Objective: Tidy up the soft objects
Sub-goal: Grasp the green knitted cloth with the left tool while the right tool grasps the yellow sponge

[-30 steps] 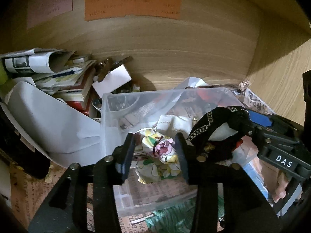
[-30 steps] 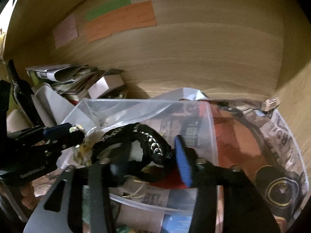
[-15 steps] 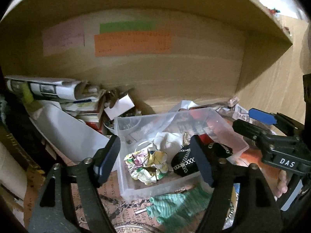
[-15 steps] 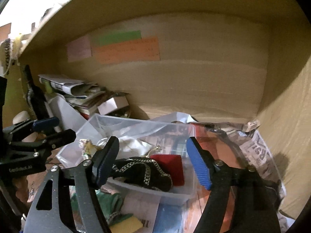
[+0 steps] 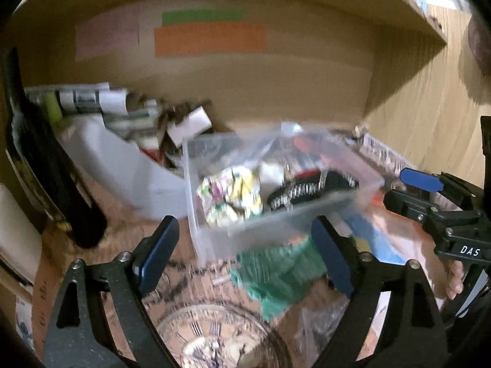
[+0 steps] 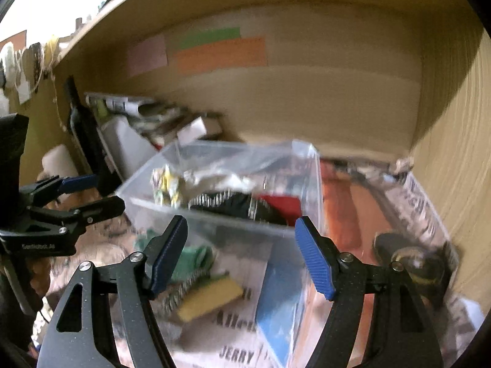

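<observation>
- Soft objects already lie in the clear plastic bin [image 5: 276, 214] on the cluttered shelf: a crumpled floral cloth [image 5: 230, 196] and a black chain-trimmed pouch [image 5: 310, 188].
- The green knitted cloth [image 5: 276, 270] and a yellow sponge [image 6: 211, 297] lie outside, in front of the bin, so I judge the sorting partly done.
- The left gripper [image 5: 242, 260] is opening, nothing between its fingers.
- The right gripper [image 6: 242, 257] stands open and empty.

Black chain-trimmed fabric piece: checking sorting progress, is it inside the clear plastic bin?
Yes, the black chain-trimmed fabric piece lies within the clear plastic bin.
</observation>
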